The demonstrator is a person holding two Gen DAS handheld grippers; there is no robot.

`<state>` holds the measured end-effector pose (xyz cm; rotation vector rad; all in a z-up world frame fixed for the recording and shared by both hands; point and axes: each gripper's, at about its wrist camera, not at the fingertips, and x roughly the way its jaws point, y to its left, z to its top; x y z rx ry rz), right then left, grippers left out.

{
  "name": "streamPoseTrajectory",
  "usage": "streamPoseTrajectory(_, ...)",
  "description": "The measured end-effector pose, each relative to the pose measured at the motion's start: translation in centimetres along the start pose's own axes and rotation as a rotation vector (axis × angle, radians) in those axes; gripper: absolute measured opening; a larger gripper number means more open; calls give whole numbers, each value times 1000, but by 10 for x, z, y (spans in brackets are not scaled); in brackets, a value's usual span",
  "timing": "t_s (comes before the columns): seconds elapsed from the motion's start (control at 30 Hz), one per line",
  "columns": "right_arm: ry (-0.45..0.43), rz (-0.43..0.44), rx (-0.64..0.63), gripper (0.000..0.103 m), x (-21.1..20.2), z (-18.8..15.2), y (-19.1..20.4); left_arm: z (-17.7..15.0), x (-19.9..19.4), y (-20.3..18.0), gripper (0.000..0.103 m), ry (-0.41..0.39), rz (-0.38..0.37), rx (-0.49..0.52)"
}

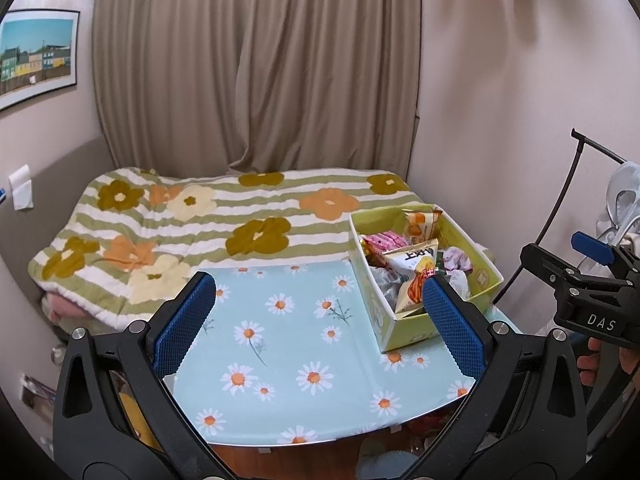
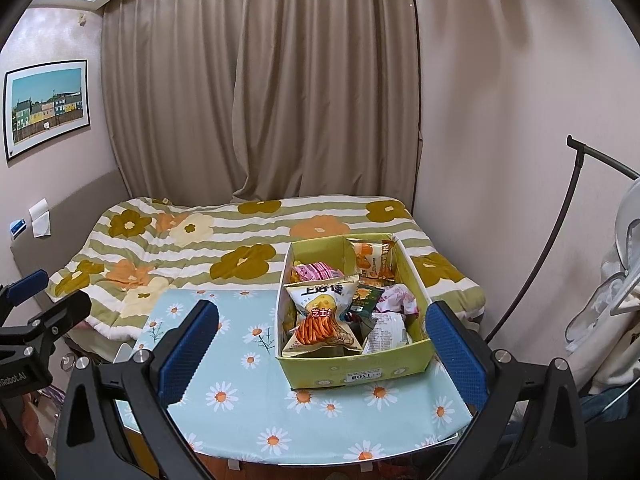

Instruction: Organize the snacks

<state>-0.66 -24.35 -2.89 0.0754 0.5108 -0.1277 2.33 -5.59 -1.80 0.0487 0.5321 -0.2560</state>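
A yellow-green cardboard box (image 2: 356,376) sits on a small table (image 2: 240,400) covered with a pale blue daisy-print cloth. In the right wrist view the box lies at about one o'clock from the picture's middle, near the table's right side; in the left wrist view the same box (image 1: 384,320) lies at about three o'clock, at the table's far right corner.

The box is full of snacks. A white and orange chip bag (image 2: 324,316) stands tilted against the near left of the box, with orange sticks printed on it. Behind it, at twelve o'clock from the bag, lie pink wrappers (image 2: 314,271). An orange packet (image 2: 370,260) stands in the far right compartment, behind a cardboard divider. A white crumpled wrapper (image 2: 386,332) lies at three o'clock from the chip bag, near the front wall.

The right gripper (image 2: 320,344) has its blue-padded jaws spread wide, holding nothing, and the box shows between them. The left gripper (image 1: 316,320) is also spread wide and holds nothing; bare cloth shows between its pads, with the box just beside the right pad.

Beyond the table, at twelve o'clock, lies a bed with a striped flowered blanket (image 2: 224,248), and behind it hangs a beige curtain (image 2: 260,80). A framed picture (image 2: 46,108) hangs on the wall at nine o'clock.
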Motion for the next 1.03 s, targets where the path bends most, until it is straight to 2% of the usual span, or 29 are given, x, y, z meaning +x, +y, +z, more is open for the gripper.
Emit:
streamPoseTrajectory(0.57,1,-5,9,103,2,-2,5,2,2,2,103,7,22,14)
streamPoseTrajectory(0.67,3,-5,11,103,2,-2,5,4,2,3,103,3,7,5)
streamPoseTrajectory(1.03,20,-10,12,103,5,-1,8,4,1,12,103,-8,62,16)
